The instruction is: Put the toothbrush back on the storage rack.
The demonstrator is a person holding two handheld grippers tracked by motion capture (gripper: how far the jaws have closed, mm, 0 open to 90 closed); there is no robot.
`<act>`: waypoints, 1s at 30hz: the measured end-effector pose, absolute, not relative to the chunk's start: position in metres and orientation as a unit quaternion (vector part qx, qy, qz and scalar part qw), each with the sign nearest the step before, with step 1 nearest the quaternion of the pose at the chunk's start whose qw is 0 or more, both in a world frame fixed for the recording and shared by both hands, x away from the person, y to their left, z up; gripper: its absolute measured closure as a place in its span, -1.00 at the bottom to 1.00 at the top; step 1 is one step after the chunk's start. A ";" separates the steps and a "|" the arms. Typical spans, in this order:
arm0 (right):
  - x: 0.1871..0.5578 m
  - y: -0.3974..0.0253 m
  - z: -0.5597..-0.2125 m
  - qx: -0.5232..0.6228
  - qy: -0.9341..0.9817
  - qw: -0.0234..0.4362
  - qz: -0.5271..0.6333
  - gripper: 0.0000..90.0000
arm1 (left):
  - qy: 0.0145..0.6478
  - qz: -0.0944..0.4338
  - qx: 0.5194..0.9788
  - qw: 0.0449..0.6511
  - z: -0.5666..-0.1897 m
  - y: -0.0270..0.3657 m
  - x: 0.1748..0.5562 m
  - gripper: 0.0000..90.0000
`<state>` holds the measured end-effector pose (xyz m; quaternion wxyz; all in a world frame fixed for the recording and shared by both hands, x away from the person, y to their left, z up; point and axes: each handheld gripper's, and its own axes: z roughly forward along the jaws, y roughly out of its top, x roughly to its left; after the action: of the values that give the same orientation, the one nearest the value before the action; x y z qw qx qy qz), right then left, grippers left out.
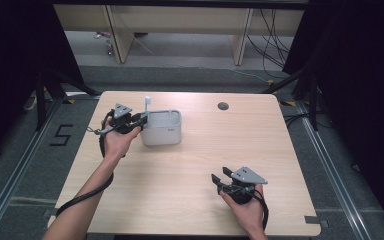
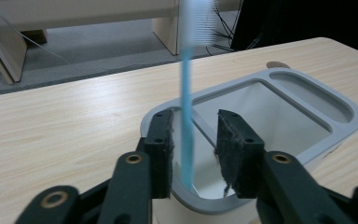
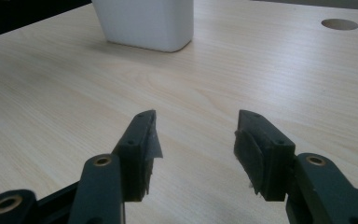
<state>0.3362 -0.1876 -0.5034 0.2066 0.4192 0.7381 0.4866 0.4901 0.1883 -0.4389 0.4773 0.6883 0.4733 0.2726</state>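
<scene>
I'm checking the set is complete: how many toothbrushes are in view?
1. A blue toothbrush stands upright in the near corner of the grey holder, between the open jaws of the left tool. The holder's bottom is partly hidden, so another might lie inside.

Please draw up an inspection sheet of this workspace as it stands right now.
Surface: light wooden table with a round cable hole.
Job's things: blue toothbrush upright, bristles up, foot inside the white holder.
Clutter: nothing seen.
Grippers: left tool jaws parted around the toothbrush, whether touching it cannot be told; right tool open above bare table.
Cables: black cable trails from the left tool; more wires on the floor behind.
Surroundings: wooden furniture, grey floor, dark curtains.
</scene>
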 end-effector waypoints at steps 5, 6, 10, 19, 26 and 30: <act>0.337 -0.189 -0.504 0.415 0.737 0.217 0.487 0.08 | 0.471 0.277 0.677 0.493 -0.435 0.190 0.483 0.15; 0.337 -0.188 -0.504 0.414 0.736 0.216 0.490 0.08 | 0.471 0.277 0.674 0.497 -0.434 0.190 0.482 0.13; 0.336 -0.189 -0.503 0.417 0.738 0.215 0.485 0.08 | 0.465 0.280 0.673 0.503 -0.430 0.189 0.474 0.02; 0.336 -0.189 -0.502 0.417 0.738 0.215 0.485 0.08 | 0.451 0.288 0.676 0.506 -0.421 0.188 0.450 -0.13; 0.335 -0.189 -0.502 0.426 0.734 0.206 0.488 0.08 | 0.441 0.293 0.680 0.508 -0.417 0.192 0.428 -0.16; 0.334 -0.189 -0.502 0.429 0.733 0.206 0.486 0.08 | 0.439 0.291 0.683 0.506 -0.420 0.194 0.416 -0.16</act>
<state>0.3345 -0.1888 -0.5020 0.2059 0.4289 0.7331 0.4860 0.4159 0.1941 -0.4199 0.5063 0.6829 0.4390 0.2910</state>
